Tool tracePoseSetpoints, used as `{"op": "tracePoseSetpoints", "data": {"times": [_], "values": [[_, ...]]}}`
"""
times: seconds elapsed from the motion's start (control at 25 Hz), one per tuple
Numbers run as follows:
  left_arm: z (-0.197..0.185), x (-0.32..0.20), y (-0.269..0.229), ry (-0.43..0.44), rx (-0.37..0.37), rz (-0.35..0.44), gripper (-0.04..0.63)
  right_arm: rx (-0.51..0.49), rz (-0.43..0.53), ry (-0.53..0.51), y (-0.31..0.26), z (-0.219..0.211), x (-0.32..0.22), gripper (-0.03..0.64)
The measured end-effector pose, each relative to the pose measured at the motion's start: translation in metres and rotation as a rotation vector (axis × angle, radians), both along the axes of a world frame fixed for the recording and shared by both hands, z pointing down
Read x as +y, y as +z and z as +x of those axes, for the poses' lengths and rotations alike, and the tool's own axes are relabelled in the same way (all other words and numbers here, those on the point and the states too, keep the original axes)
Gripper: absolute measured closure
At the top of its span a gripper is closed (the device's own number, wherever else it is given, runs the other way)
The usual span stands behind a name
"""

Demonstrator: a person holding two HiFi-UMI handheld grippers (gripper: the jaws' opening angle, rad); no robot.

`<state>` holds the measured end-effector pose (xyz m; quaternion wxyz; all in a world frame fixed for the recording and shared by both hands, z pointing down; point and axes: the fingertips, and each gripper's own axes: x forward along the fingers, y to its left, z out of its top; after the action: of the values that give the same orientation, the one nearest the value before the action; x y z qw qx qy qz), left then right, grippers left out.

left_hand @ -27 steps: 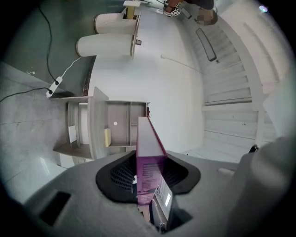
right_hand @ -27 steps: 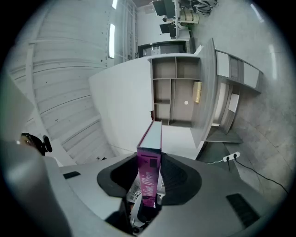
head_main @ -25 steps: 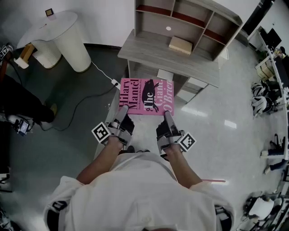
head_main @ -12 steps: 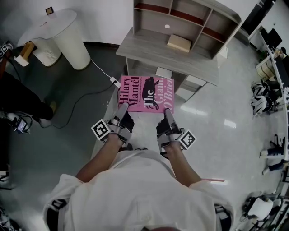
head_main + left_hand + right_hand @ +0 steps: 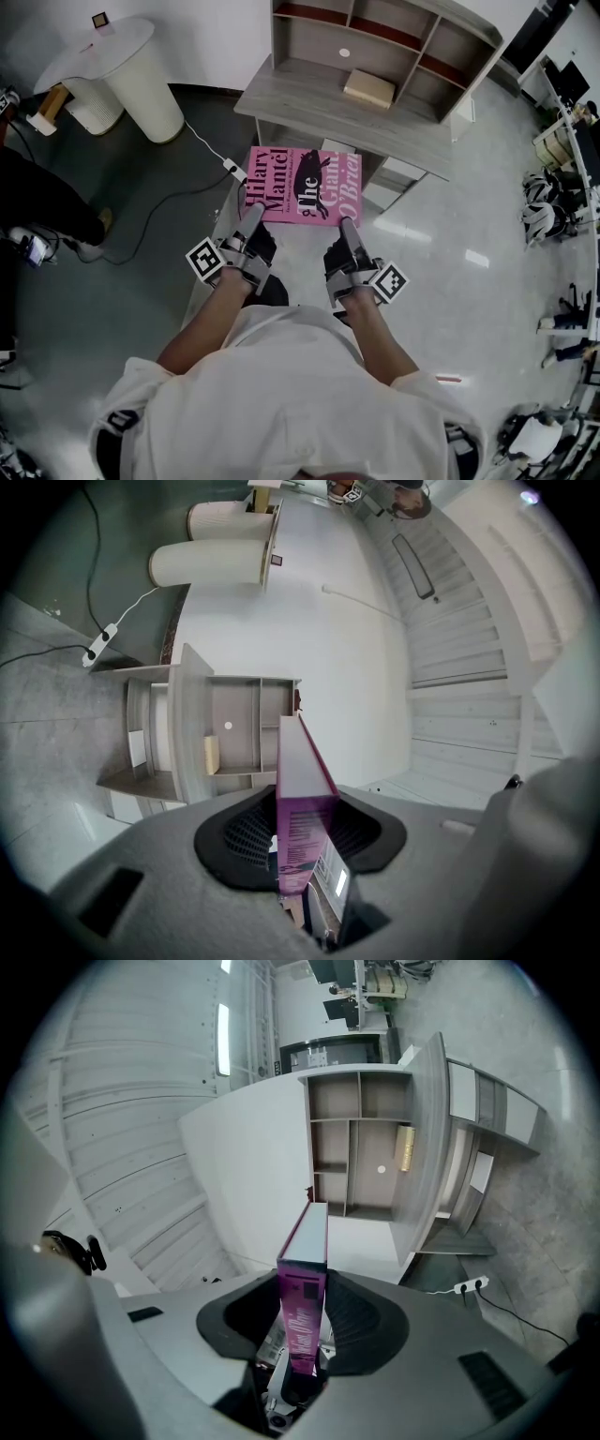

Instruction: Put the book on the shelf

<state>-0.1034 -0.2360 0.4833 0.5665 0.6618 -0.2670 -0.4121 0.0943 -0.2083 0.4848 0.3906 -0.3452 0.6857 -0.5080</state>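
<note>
Pink book (image 5: 302, 186), far edge near desk (image 5: 309, 108) front, open shelf bays (image 5: 323, 42) beyond.

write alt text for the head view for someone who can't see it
Seen from above, a person holds a pink Hilary Mantel book flat by its near edge, the left gripper and right gripper both clamped on it, facing a grey wooden shelf unit. A tan box sits in one compartment.
</note>
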Motion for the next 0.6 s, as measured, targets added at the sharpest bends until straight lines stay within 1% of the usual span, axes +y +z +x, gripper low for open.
{"op": "tracePoseSetpoints", "data": {"times": [0.12,0.28,0.48,0.6], "values": [[0.005,-0.002,0.001,0.001,0.004,0.013,0.443,-0.005,0.021,0.001,0.001,0.004,-0.002,0.469],[-0.001,0.013,-0.022,-0.018,0.018,0.009,0.443,-0.004,0.022,-0.014,-0.025,-0.001,0.012,0.469],[-0.002,0.005,-0.012,0.005,0.022,0.047,0.443,0.004,0.069,-0.01,-0.013,-0.004,0.008,0.469],[-0.002,0.004,-0.015,0.003,0.018,0.065,0.443,-0.003,0.092,-0.012,-0.014,-0.005,0.008,0.469]]}}
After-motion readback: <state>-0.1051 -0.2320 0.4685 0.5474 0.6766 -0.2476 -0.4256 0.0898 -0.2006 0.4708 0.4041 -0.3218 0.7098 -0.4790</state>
